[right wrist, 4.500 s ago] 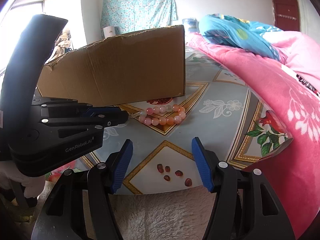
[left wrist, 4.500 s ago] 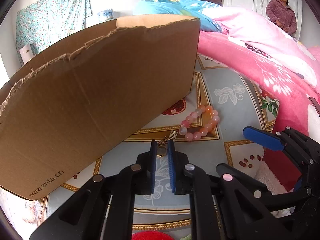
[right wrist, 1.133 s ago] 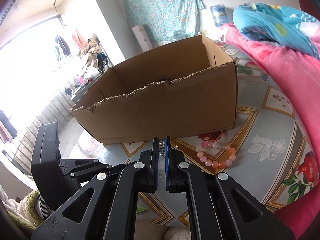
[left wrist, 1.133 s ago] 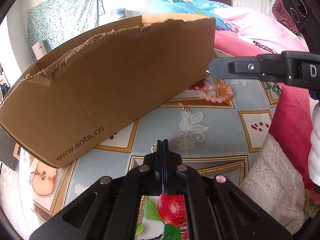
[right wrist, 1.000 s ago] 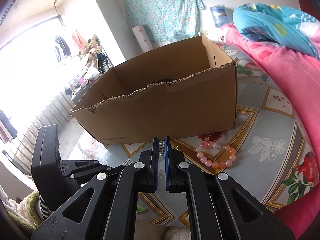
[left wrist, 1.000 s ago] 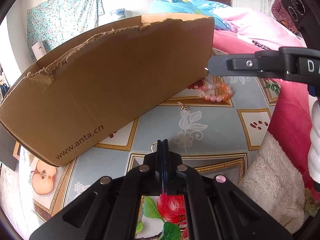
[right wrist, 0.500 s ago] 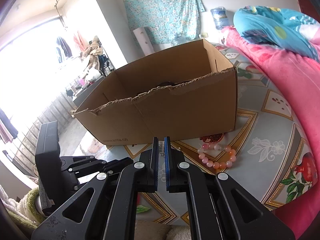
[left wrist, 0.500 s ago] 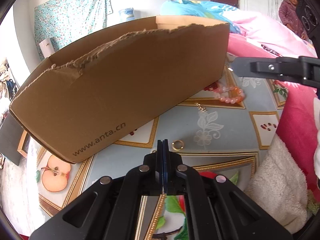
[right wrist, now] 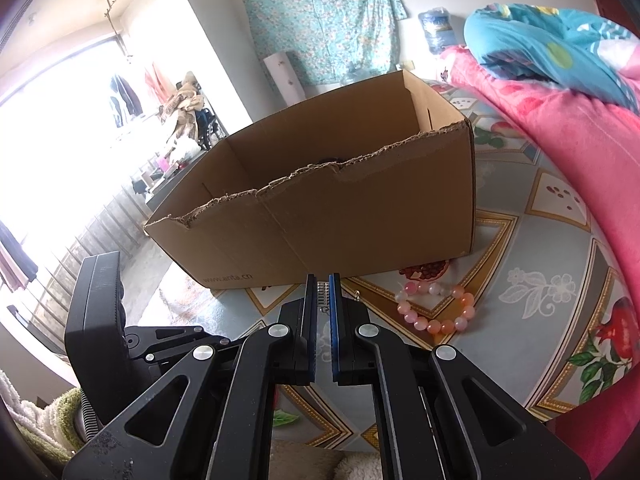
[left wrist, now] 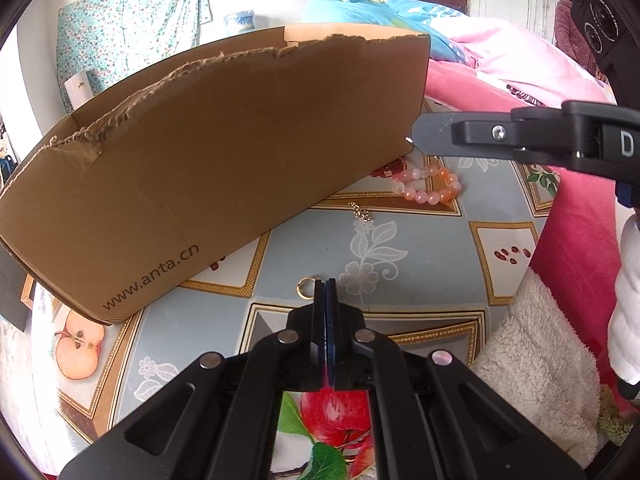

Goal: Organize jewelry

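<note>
A brown cardboard box (left wrist: pixel 220 160) (right wrist: pixel 340 208) stands open on the patterned table (left wrist: pixel 400 272). A pink bead bracelet (left wrist: pixel 428 184) (right wrist: pixel 436 308) lies by its right corner, with a tiny gold chain piece (left wrist: pixel 362 212) nearer me. A gold ring (left wrist: pixel 306 288) lies on the table just left of my left gripper (left wrist: pixel 325 282), which is shut with nothing visible in it. My right gripper (right wrist: pixel 322 292) (left wrist: pixel 416 140) hovers in front of the box, shut on a small silver studded piece (right wrist: pixel 322 294).
A pink blanket (right wrist: pixel 580 160) borders the table on the right. A white fluffy towel (left wrist: pixel 532 352) covers the near right edge. Something dark (right wrist: pixel 332 159) lies inside the box. A person (left wrist: pixel 568 12) stands far back. A gloved hand (left wrist: pixel 628 320) holds the right gripper.
Since the oldest frames both grippers have shut and the right one has lifted the silver piece. Over the last second the left view drifted slightly; the ring stays on the table.
</note>
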Motion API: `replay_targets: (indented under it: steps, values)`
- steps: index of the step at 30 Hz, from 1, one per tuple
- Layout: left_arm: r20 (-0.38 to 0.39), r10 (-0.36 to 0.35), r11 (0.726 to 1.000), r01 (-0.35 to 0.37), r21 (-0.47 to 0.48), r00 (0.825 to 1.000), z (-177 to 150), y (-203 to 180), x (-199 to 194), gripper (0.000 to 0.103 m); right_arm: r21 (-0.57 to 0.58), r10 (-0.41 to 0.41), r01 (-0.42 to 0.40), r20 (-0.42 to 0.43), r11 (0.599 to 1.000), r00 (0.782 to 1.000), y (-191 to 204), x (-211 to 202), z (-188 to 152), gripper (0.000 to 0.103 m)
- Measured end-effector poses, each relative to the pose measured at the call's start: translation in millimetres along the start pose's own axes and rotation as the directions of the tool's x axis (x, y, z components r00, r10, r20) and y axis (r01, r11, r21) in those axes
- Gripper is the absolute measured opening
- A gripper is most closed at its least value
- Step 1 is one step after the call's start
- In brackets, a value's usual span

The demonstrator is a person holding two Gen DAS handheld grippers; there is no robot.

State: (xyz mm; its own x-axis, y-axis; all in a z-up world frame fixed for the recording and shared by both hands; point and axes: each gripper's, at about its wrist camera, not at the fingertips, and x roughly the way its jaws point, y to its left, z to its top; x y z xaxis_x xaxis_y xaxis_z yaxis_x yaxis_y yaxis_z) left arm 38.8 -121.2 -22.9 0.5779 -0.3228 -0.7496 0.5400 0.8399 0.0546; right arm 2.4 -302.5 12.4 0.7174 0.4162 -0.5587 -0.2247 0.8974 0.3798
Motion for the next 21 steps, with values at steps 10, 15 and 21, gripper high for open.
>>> replay_targets:
  steps: [10, 15, 21]
  values:
    - [0.009, 0.01, 0.999, -0.01, 0.041, 1.0, 4.6, 11.5, 7.3, 0.026, 0.016, 0.018, -0.017, -0.008, 1.0, 1.0, -6.3, 5.9, -0.2, 0.004]
    - [0.014, -0.02, 0.999, 0.019, 0.048, 1.0, 4.9, 13.0, 10.2, 0.012, 0.025, 0.019, -0.019, -0.01, 1.0, 1.0, -9.8, 8.1, -0.9, 0.004]
    - [0.025, -0.019, 0.999, 0.017, 0.049, 1.0, 1.4, 12.3, 9.8, 0.011, 0.022, 0.02, -0.02, -0.013, 1.0, 1.0, -8.9, 9.2, -0.6, 0.004]
